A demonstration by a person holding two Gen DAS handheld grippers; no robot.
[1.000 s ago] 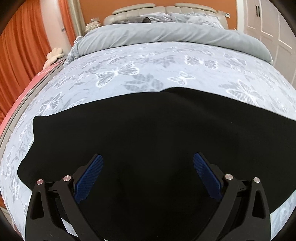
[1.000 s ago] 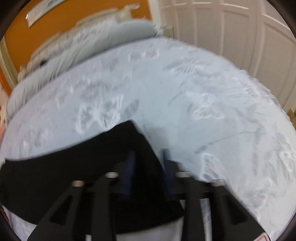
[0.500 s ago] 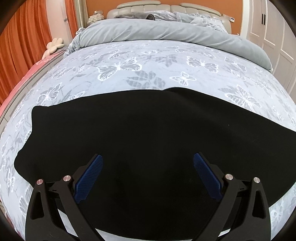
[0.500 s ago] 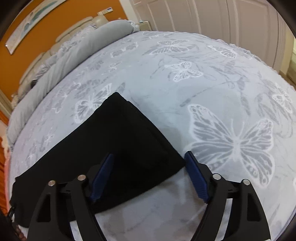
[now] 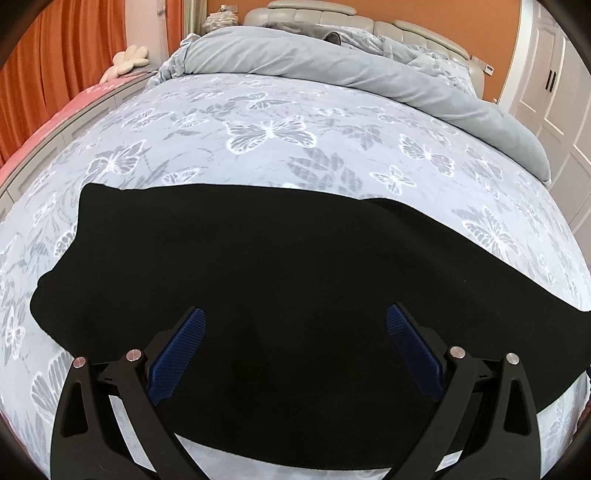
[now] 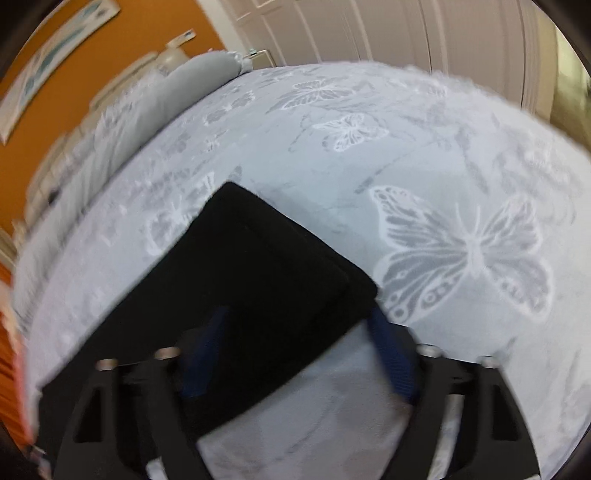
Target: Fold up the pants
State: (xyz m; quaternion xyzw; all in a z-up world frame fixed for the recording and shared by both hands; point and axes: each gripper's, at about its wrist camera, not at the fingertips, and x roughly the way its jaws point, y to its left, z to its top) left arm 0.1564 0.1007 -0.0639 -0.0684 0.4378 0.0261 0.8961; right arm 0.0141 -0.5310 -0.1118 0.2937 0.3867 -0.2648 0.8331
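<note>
Black pants lie flat across the butterfly-print bedspread, folded lengthwise, stretching from left to right in the left wrist view. My left gripper is open and empty, hovering over the wide middle part of the pants. In the right wrist view the leg end of the pants lies with its hem corner between my fingers. My right gripper is open, its blue pads either side of that corner. This view is blurred.
A grey duvet is bunched along the head of the bed under a padded headboard. Orange curtains hang on the left. White wardrobe doors stand beyond the bed's right side. The bed's near edge lies just below both grippers.
My right gripper opened from shut on the leg end and has shifted over the hem corner. My left gripper stayed open and swung its view slightly left.
</note>
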